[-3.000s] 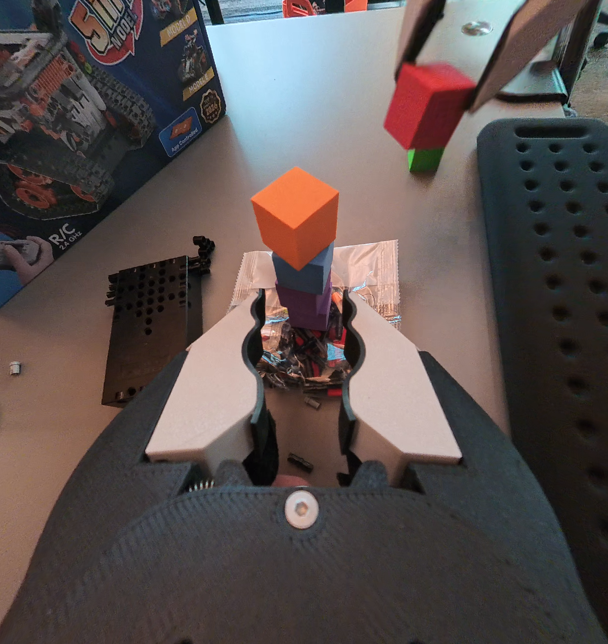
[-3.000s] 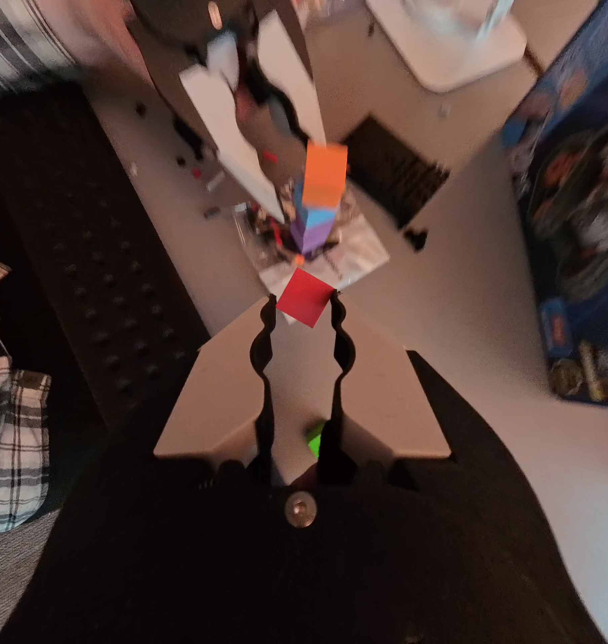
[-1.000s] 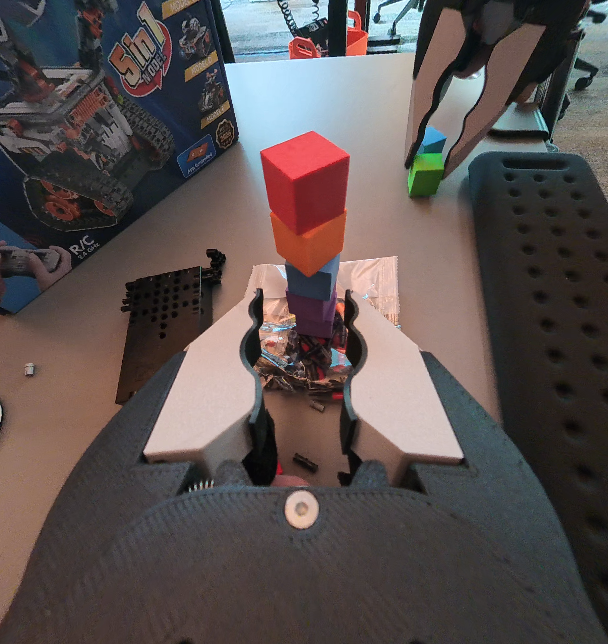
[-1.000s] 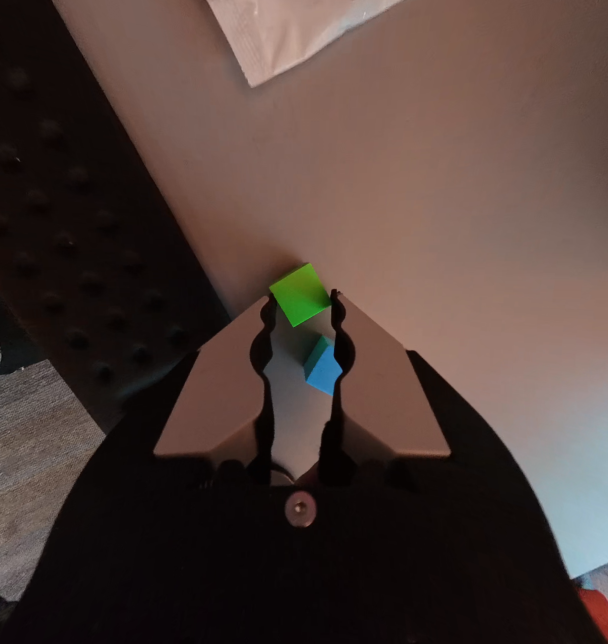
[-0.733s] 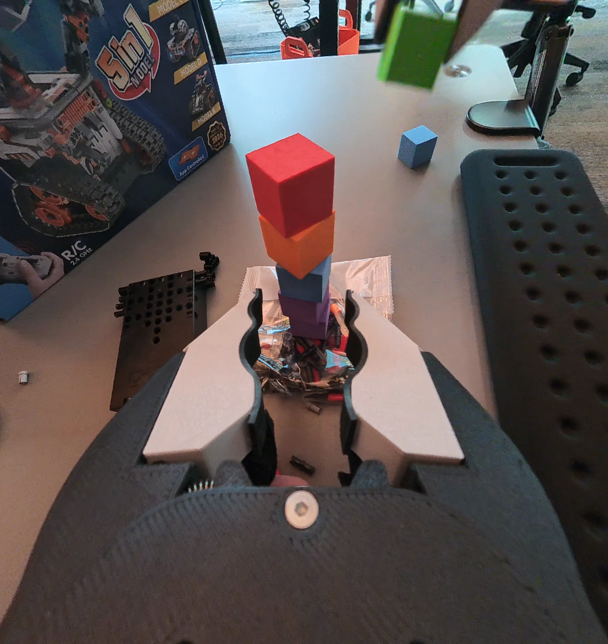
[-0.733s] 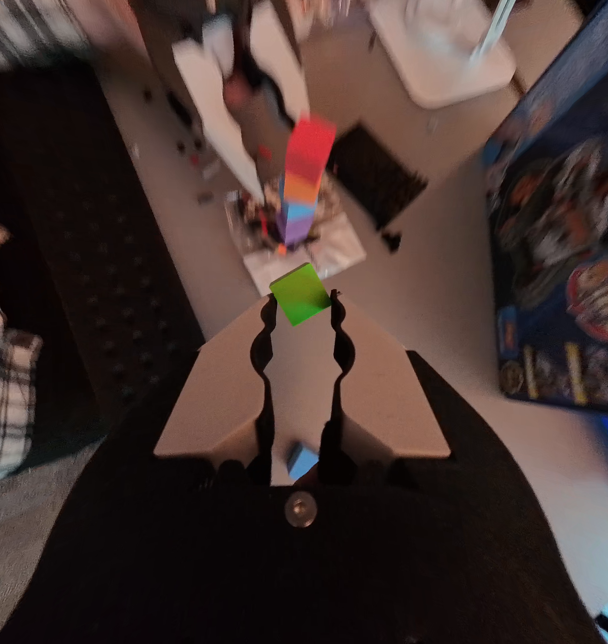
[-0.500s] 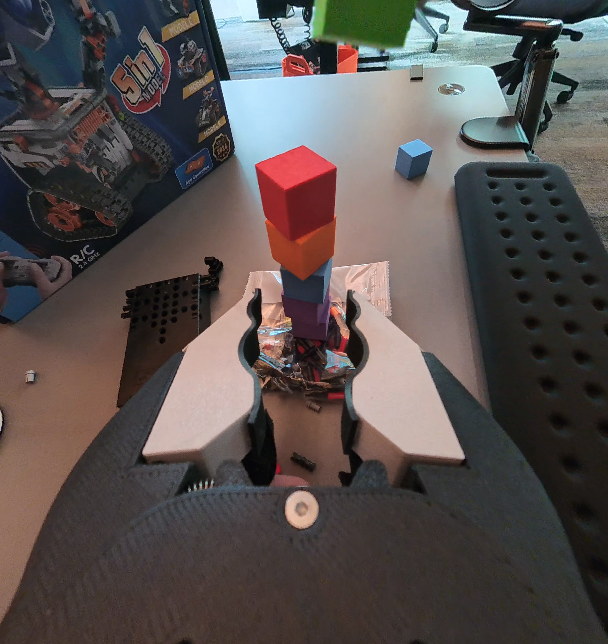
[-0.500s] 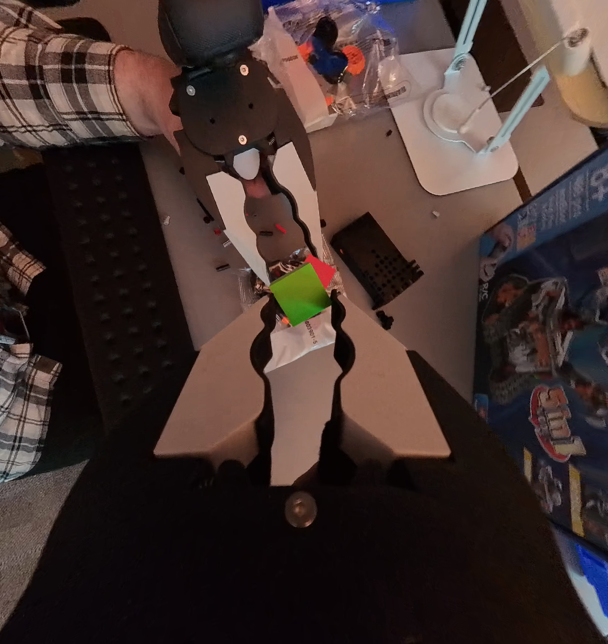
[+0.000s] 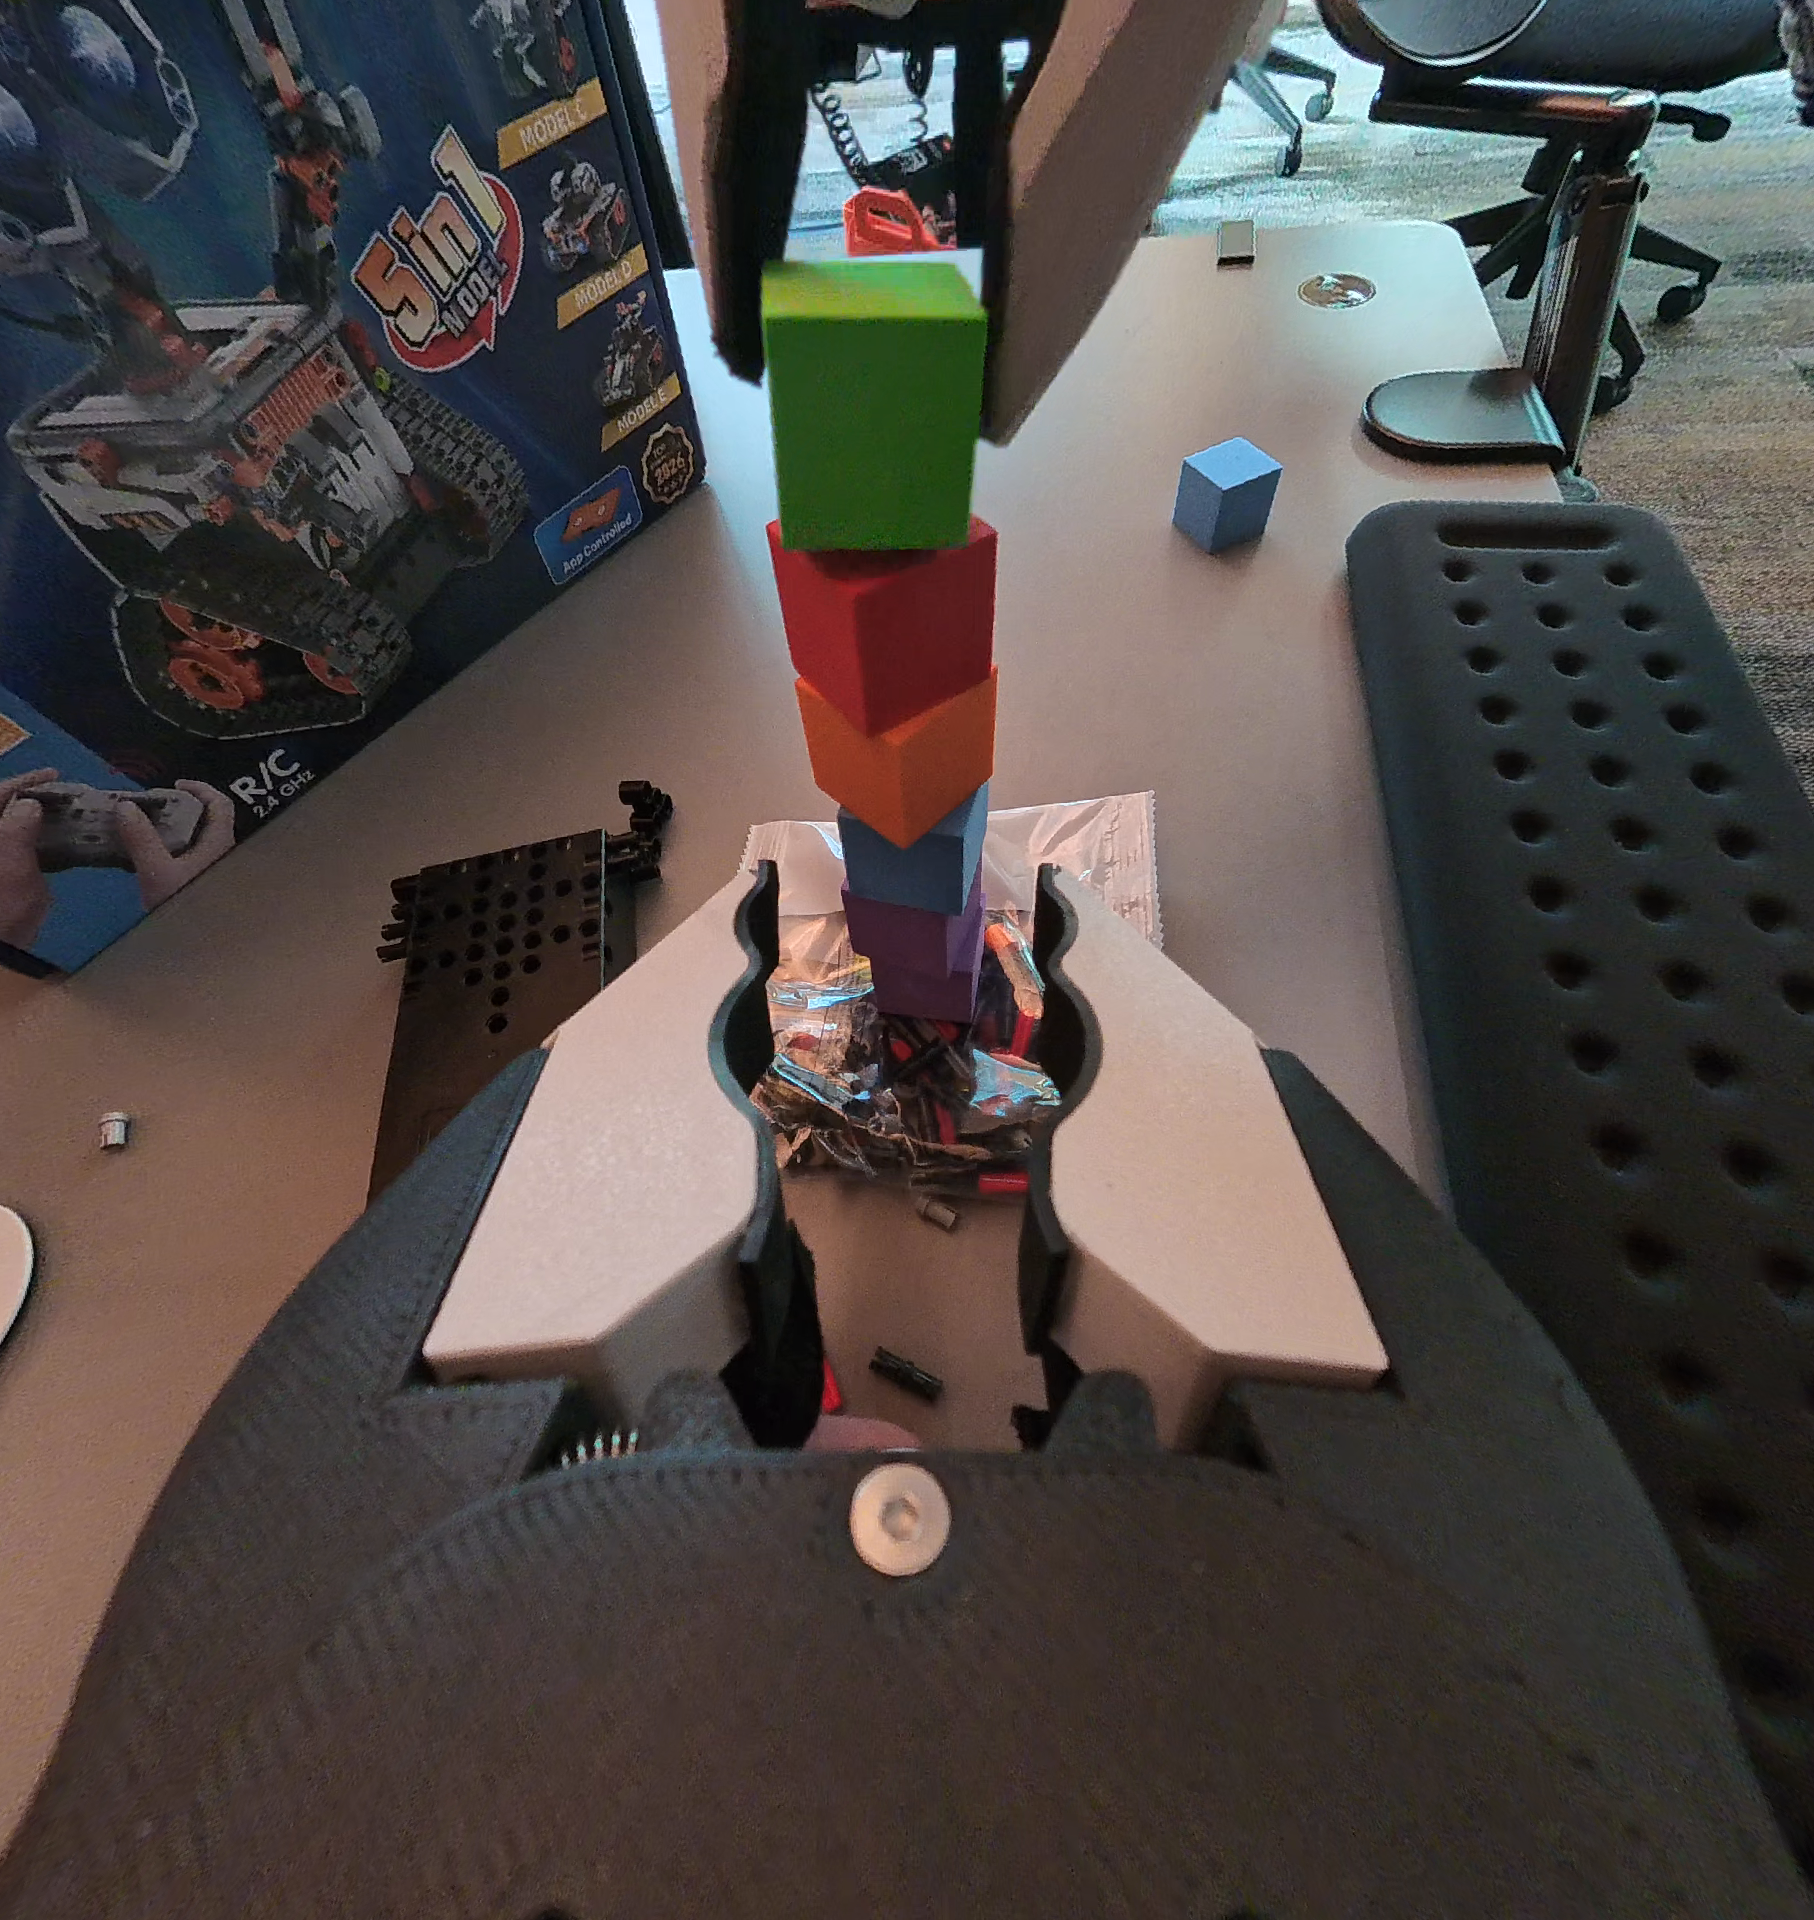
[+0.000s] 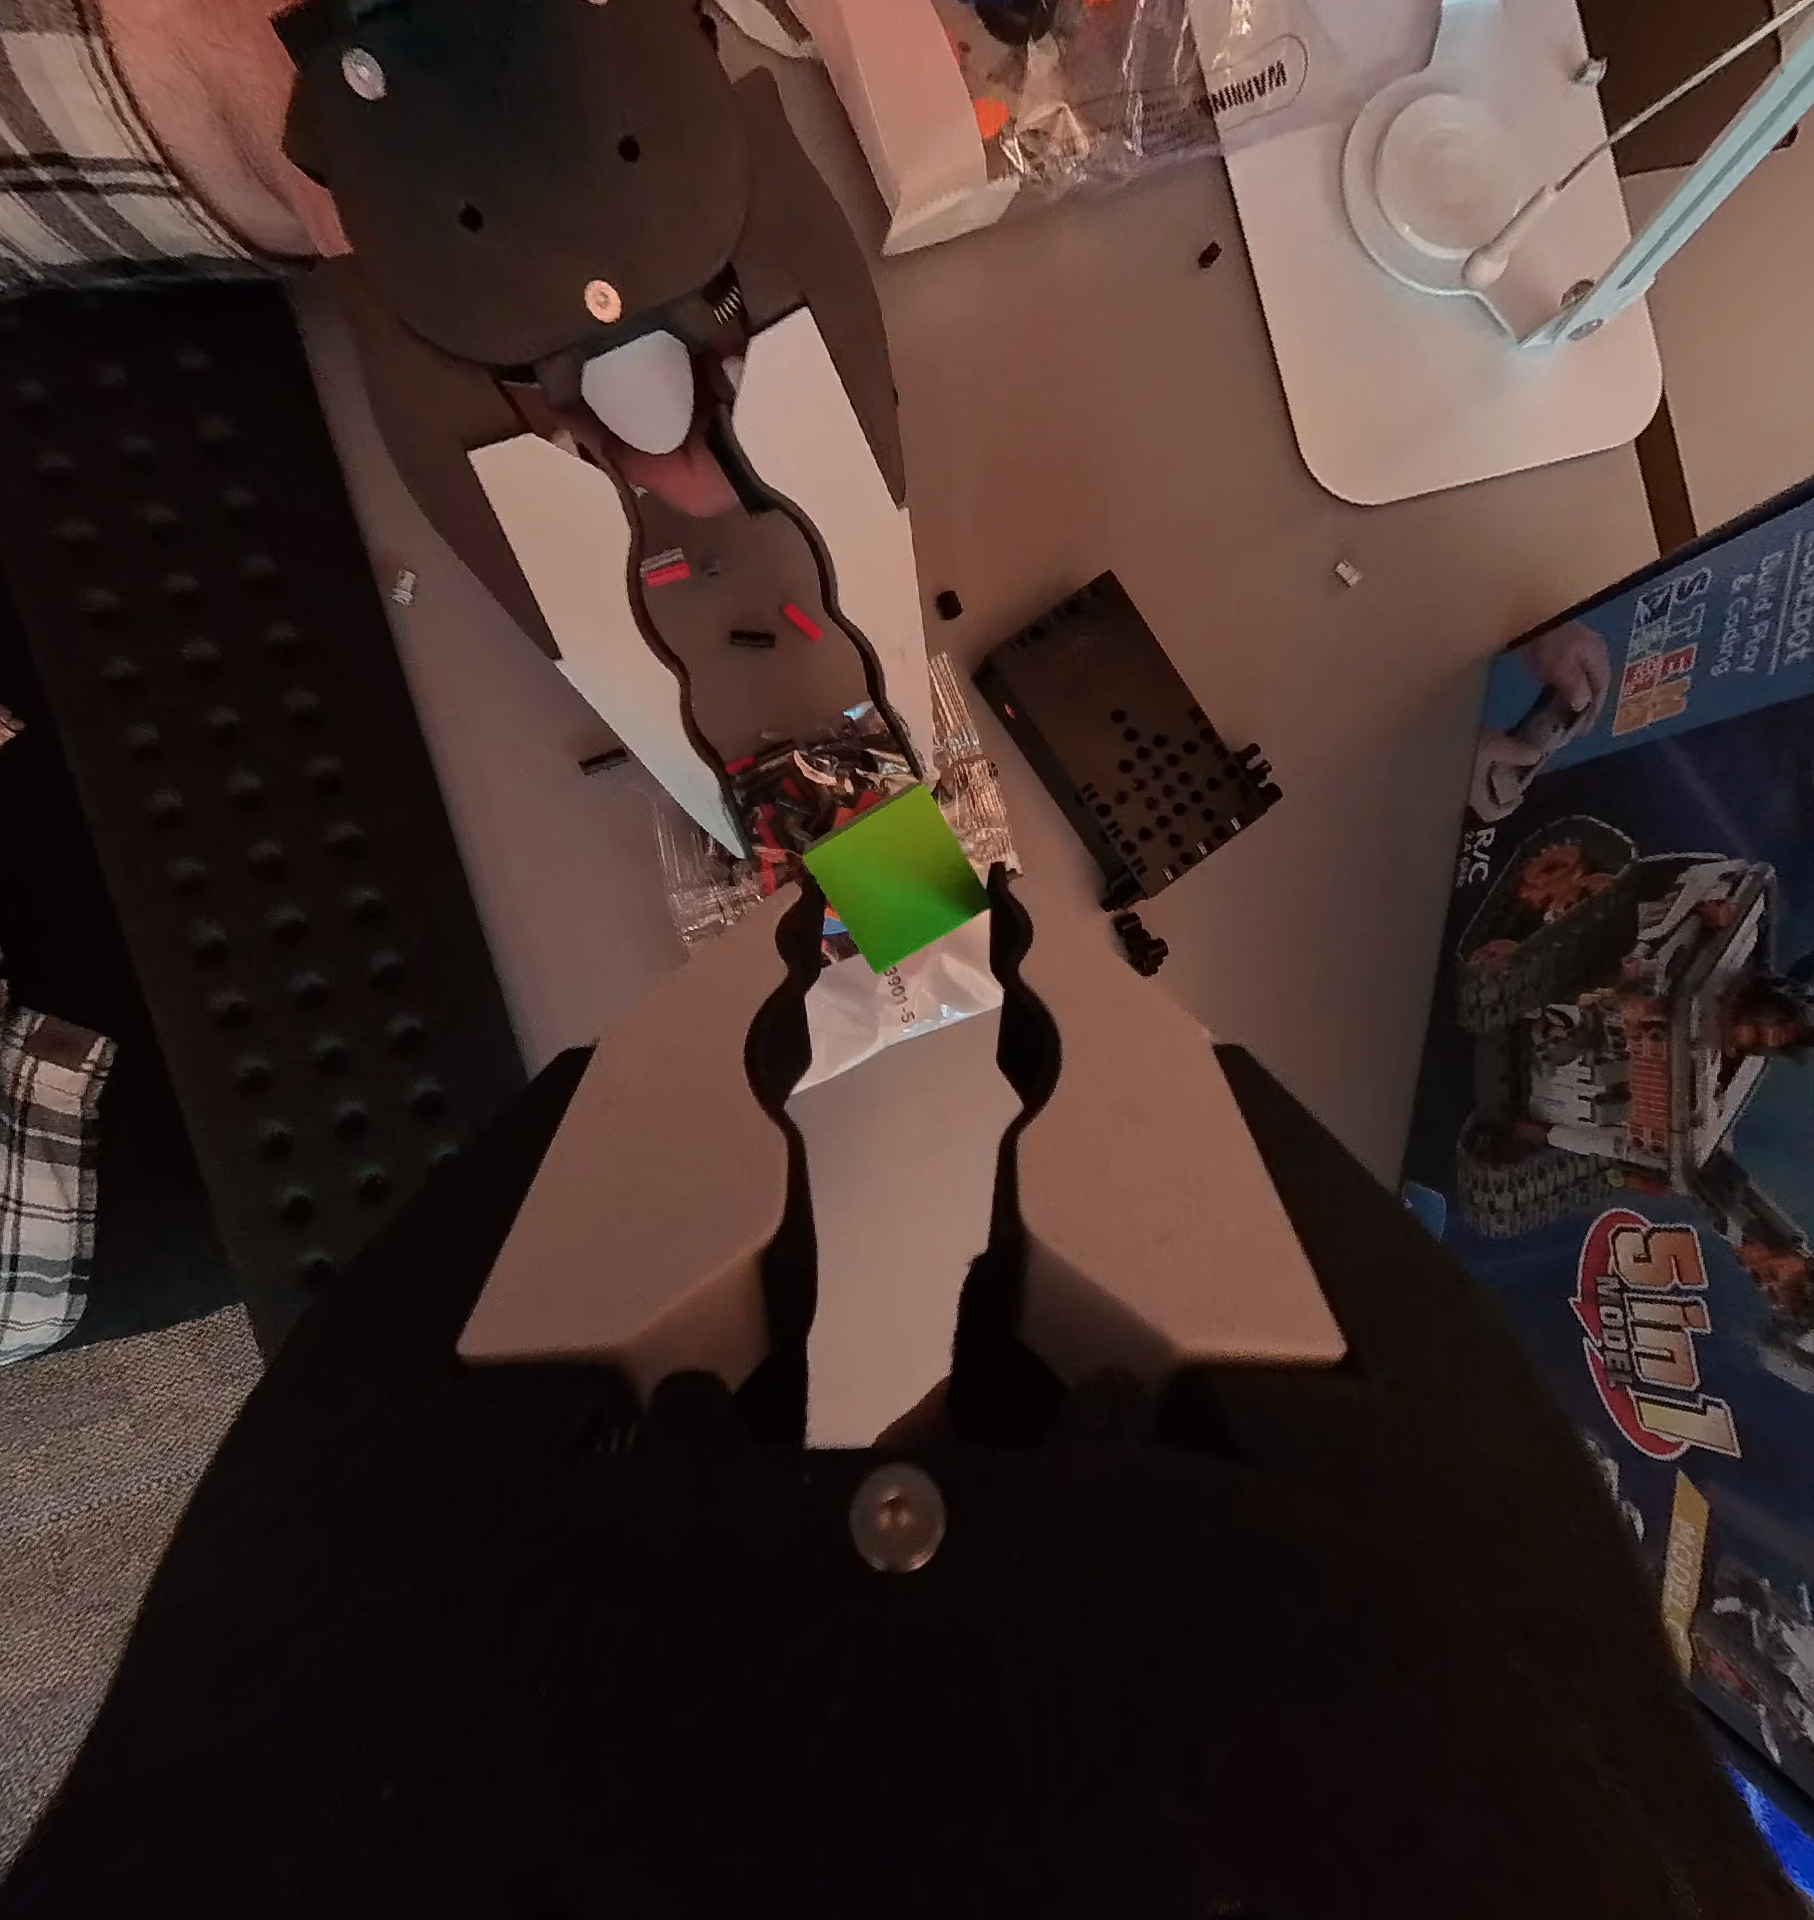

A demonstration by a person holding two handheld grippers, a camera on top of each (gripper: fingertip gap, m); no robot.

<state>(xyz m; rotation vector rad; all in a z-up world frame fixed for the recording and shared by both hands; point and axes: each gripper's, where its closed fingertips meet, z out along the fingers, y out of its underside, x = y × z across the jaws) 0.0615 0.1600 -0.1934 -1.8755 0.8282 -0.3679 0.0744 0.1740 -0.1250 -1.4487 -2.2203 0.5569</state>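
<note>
A tower of cubes stands on a clear bag of small parts (image 9: 1079, 852): purple (image 9: 918, 956) at the base, then grey-blue (image 9: 913, 857), orange (image 9: 898, 758) and red (image 9: 882, 623). My right gripper (image 10: 898, 894) comes down from above (image 9: 867, 395), shut on a green cube (image 9: 872, 405) whose underside meets the red cube's top. From above the green cube (image 10: 892, 883) hides the tower. My left gripper (image 9: 908, 894) is open, its jaws on either side of the purple cube without touching it; it also shows in the right wrist view (image 10: 825, 805). A loose blue cube (image 9: 1227, 494) lies far right.
A large blue toy box (image 9: 259, 416) stands at the left. A black perforated plate (image 9: 508, 977) lies beside the bag. A dark perforated pad (image 9: 1609, 935) runs along the right edge. A stand base (image 9: 1454, 416) sits at the far right, a white lamp base (image 10: 1443, 260) near the person's sleeve (image 10: 41, 125). My hands' fingertips stand some 7 cm from each other. From my left tips it is roughly 11 cm to the black perforated plate (image 9: 508, 977); from my right, 15 cm. It is also in sight in the right wrist view (image 10: 1135, 750).
My right gripper lifted the green cube from the table beside the blue cube, carried it over the tower and lowered it onto the red cube. The left gripper stayed in place.
</note>
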